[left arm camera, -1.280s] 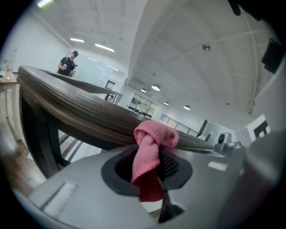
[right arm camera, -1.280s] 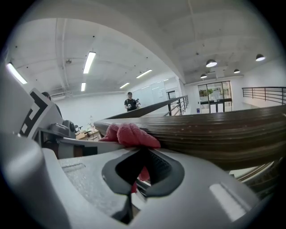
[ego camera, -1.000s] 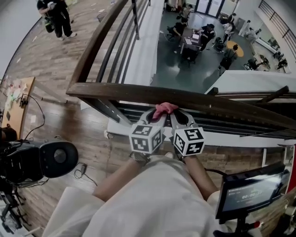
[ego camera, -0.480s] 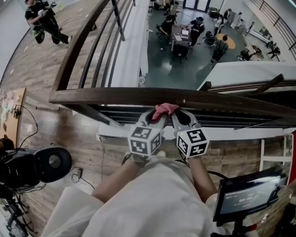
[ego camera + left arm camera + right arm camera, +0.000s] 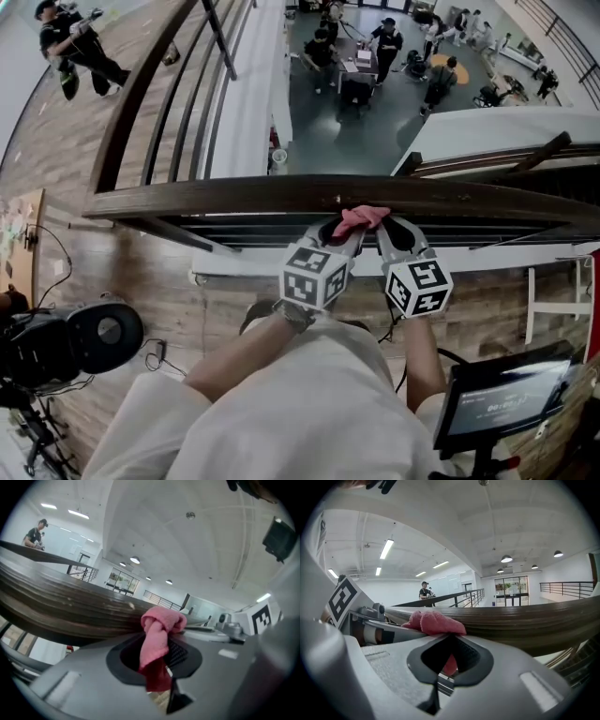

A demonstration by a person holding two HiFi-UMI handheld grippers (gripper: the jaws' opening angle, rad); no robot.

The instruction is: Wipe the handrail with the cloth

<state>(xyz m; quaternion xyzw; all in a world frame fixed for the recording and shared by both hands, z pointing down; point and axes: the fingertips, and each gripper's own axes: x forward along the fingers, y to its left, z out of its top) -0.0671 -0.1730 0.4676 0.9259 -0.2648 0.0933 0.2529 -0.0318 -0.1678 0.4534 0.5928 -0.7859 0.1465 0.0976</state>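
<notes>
Pink cloth (image 5: 361, 220) is clamped by both left claw (image 5: 337, 234) and right claw (image 5: 391, 231), apparently touching the wooden handrail (image 5: 234, 197); apply even pressure along the rail.

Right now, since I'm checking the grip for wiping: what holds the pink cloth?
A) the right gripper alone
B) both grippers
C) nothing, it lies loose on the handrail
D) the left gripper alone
B: the pink cloth sits pinched in both the left gripper and the right gripper, at the handrail.
</notes>
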